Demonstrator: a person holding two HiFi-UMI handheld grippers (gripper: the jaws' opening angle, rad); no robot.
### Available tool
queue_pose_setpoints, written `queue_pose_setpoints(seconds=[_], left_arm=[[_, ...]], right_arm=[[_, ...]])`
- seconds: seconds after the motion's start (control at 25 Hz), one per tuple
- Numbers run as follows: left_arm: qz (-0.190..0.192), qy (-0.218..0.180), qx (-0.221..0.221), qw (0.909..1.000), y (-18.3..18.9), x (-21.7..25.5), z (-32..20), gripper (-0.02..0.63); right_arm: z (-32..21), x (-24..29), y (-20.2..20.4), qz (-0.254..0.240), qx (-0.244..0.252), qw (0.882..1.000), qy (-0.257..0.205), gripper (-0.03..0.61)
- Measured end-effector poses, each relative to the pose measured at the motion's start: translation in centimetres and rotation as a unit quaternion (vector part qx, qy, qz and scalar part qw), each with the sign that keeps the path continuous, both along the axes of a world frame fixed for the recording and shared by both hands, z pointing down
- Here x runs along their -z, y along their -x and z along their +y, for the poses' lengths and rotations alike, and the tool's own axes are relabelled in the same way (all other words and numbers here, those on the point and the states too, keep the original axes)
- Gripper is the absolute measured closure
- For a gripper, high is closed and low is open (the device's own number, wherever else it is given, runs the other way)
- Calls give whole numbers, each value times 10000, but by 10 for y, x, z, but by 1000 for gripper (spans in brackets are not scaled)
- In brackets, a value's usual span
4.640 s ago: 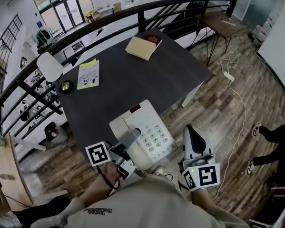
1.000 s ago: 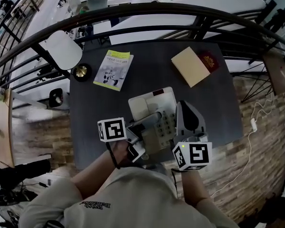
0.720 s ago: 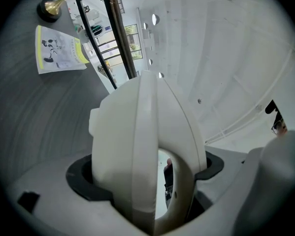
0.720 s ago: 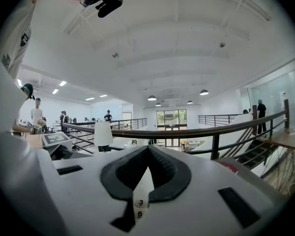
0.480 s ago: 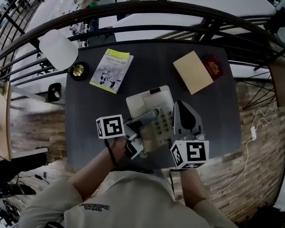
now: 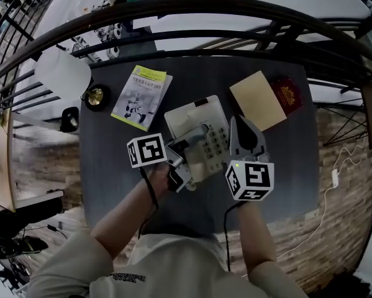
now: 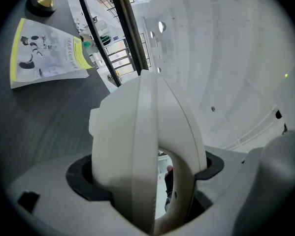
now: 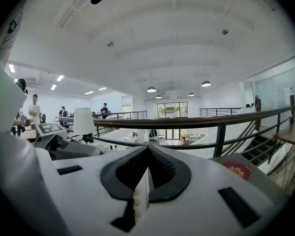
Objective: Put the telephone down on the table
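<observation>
- White telephone over the middle of the dark worktop, between a yellow-edged booklet and a tan notepad; base perhaps touching already, perhaps not, impossible to tell from above.
- Left tongs clamped on the handset, jaws filled by its white body in the left gripper view.
- Right tongs closed, gripping nothing, just beside the telephone's right edge by the keypad.
- Lower slowly, keeping the base level, to land the whole underside at once instead of one corner first.
- Aim for the bare patch nearer than booklet and notepad, well apart from the lamp at the far left corner.
- Hold the clamp firm until feeling the full weight settle; likely carrying most of the load through that single grip, so releasing early risks a drop or pulling the handset off its cradle.
- Use the closed right tongs as a steadying stop against the side, without shoving the telephone toward the booklet.
- Mind the notepad's near corner, close to the right tongs.
- Open the left tongs only after all rocking ends, then draw straight back along the handset.
</observation>
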State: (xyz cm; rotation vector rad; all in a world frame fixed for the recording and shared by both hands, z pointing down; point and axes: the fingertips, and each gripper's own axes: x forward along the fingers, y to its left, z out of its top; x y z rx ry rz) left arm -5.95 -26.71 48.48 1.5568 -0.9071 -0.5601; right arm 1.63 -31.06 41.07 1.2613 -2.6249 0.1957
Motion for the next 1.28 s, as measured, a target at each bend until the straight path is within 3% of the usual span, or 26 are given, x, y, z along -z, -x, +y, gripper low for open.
queue_pose_setpoints(seconds=[0.24, 0.52, 0.76, 0.84, 1.04, 1.28], left_arm=[[-254, 30, -36, 9997, 11, -27, -49, 137], [-450, 209, -142, 9987, 26, -72, -101, 137], [-391, 379, -210, 9983, 24, -109, -129, 137], [-314, 487, -234, 9980, 21, -123, -135, 137], [-290, 656, -335, 9969, 18, -151, -139, 137], [-609, 556, -528, 9952, 16, -162, -139, 137]], right_arm=[[-52, -40, 6, -374, 23, 9982, 461, 577], [-105, -104, 18, -73, 70, 9952, 971, 575], [-117, -169, 23, 157, 172, 9855, 1682, 567], [-119, -187, 20, 194, 110, 9820, 1877, 515], [-121, -215, 16, 238, -66, 9775, 2096, 486], [-117, -240, 16, 196, -138, 9731, 2290, 486]])
